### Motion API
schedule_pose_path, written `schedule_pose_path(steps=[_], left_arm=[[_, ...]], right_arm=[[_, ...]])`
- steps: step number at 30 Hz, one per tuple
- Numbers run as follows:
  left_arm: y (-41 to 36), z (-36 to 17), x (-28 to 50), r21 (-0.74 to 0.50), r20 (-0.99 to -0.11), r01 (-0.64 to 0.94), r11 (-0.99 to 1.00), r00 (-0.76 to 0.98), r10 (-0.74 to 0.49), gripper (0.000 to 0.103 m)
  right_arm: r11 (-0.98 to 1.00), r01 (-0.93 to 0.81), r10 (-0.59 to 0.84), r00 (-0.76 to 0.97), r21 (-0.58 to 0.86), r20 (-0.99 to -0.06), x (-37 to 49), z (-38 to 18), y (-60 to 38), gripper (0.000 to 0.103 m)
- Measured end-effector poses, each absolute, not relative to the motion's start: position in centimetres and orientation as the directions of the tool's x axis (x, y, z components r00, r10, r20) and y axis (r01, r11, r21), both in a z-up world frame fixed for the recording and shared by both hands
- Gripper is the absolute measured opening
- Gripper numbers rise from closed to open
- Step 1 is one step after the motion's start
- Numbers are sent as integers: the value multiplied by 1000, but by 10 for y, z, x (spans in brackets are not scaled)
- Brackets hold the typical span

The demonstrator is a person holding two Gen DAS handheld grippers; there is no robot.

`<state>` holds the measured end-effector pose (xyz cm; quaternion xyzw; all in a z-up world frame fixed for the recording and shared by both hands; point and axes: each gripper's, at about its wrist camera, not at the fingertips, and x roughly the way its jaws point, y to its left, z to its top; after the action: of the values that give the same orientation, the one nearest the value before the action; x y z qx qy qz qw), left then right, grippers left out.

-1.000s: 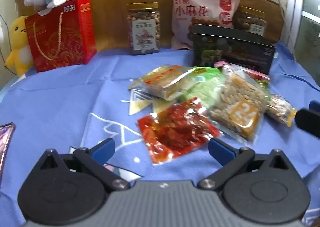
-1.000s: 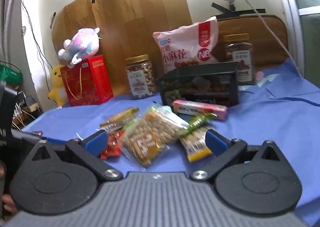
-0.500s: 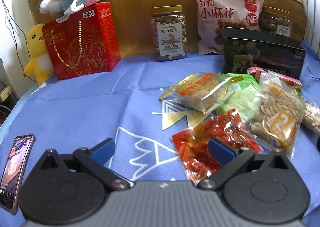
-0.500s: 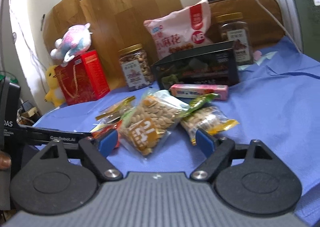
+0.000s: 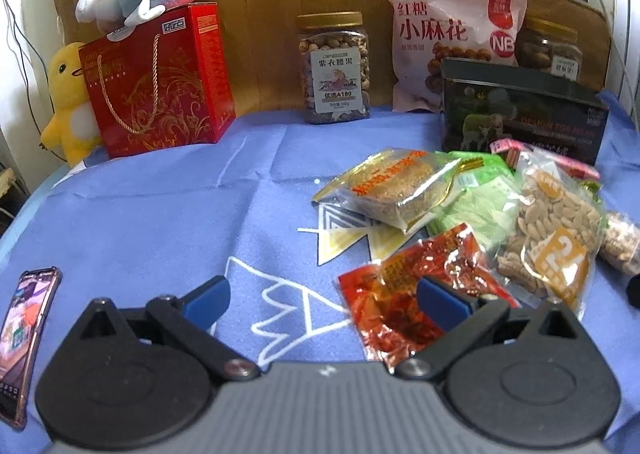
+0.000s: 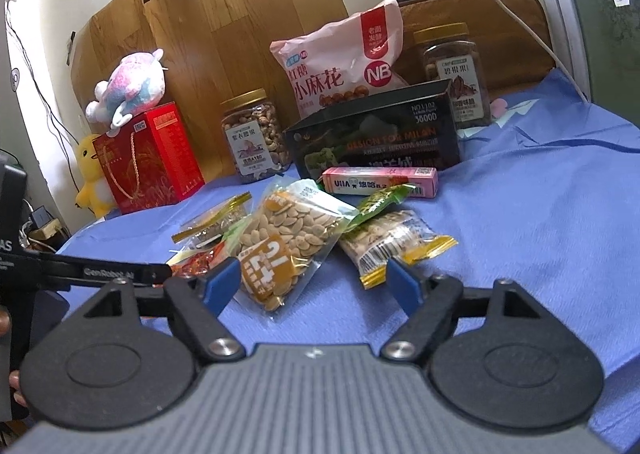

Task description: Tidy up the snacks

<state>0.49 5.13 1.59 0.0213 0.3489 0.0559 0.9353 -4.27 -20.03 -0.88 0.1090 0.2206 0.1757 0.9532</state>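
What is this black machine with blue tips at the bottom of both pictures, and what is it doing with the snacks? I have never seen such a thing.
It is no robot: a person holds a two-finger gripper in each hand, and each gripper carries a camera looking along its fingers. One picture comes from the left gripper, the other from the right gripper. Both are open and hold nothing.

On the blue cloth lies a pile of small snack packets: a red packet, a seed packet marked 24, a green packet, and a pink box. Behind stand a black box, a nut jar, a pink bag and a red gift box. A phone lies at the left.
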Motion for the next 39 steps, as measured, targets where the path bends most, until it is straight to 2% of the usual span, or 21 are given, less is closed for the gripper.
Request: schedule_pose_path(steps=[7, 11, 13, 14, 16, 19, 23, 25, 27, 29, 30, 31, 33, 36, 39], left_arm=[[43, 19, 3, 88, -637, -28, 996, 767, 78, 103], [33, 28, -1, 51, -619, 60, 997, 785, -16, 103], [30, 36, -2, 19, -593, 111, 994, 801, -78, 102], [29, 40, -2, 5, -579, 137, 991, 808, -108, 100], [23, 47, 1, -14, -557, 203, 979, 811, -176, 97], [17, 49, 14, -65, -551, 298, 952, 785, -283, 89], [12, 38, 39, -144, -610, 346, 927, 706, -358, 69], [13, 30, 49, -192, -636, 362, 912, 662, -397, 67], [11, 22, 58, -234, -662, 382, 894, 611, -434, 59], [7, 17, 56, -248, -661, 408, 879, 593, -461, 59], [5, 16, 55, -242, -661, 418, 876, 590, -464, 56], [3, 16, 53, -233, -663, 419, 878, 592, -458, 54], [2, 18, 51, -229, -664, 420, 878, 592, -457, 52], [6, 33, 53, -267, -635, 427, 864, 596, -491, 52], [0, 58, 66, -252, -579, 442, 861, 644, -500, 51]], right_arm=[[920, -286, 374, 841, 268, -389, -41, -9, -198, 77], [923, -274, 364, 850, 271, -381, -38, -7, -202, 73], [924, -266, 358, 856, 276, -373, -36, -6, -206, 66], [922, -264, 358, 859, 282, -367, -36, -6, -207, 63], [911, -286, 384, 851, 297, -359, -35, -4, -209, 47], [878, -345, 457, 809, 331, -369, -32, -5, -206, 42], [864, -343, 487, 757, 369, -436, -17, -11, -204, 43], [845, -343, 518, 718, 411, -465, -5, -15, -205, 43], [815, -341, 557, 685, 468, -471, 1, -19, -206, 43], [799, -345, 577, 670, 492, -468, 5, -23, -204, 44], [792, -352, 587, 664, 498, -464, 6, -23, -203, 41], [779, -364, 605, 650, 511, -459, 5, -23, -203, 33], [762, -382, 626, 639, 523, -446, 3, -22, -204, 27], [749, -411, 638, 660, 520, -396, 2, -8, -213, 25], [752, -453, 636, 688, 479, -349, 16, 15, -222, 24]])
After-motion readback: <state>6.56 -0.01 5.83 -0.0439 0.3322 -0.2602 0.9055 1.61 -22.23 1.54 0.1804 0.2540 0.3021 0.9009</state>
